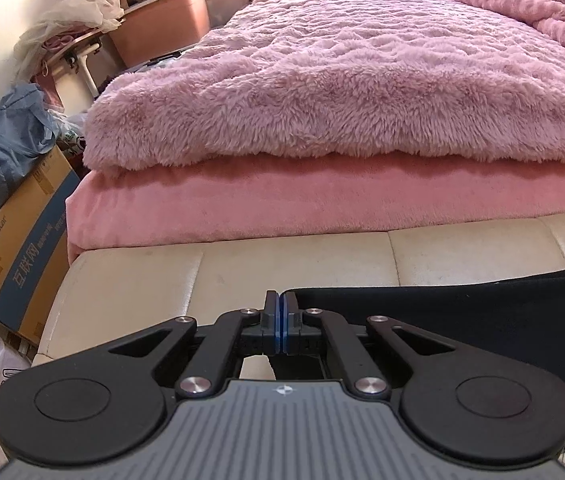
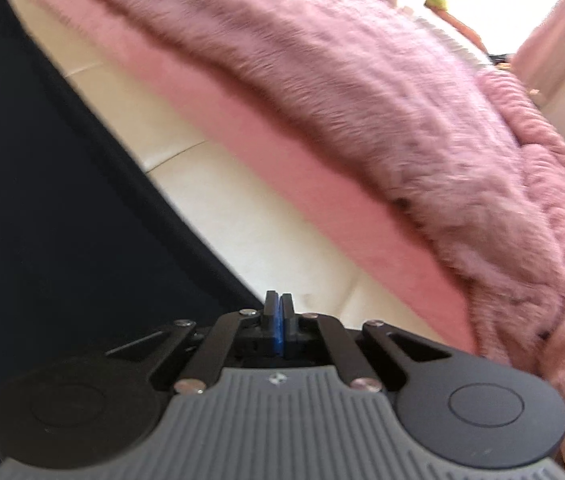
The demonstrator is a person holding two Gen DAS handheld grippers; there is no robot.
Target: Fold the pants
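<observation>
Beside each closed tool (image 1: 281, 300) (image 2: 279, 300), black pants (image 1: 482, 320) (image 2: 42, 200) stretched taut

The fluffy blanket (image 1: 342, 80) top lies open and free for passing. On its left side, a cardboard box (image 1: 18, 248), bags (image 1: 6, 148) and a storage bin (image 1: 162, 28) crowd the floor passage.

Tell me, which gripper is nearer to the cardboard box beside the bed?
Left. The left gripper is at the bed's foot, with the cardboard box to its left; the right wrist view shows no box.
</observation>
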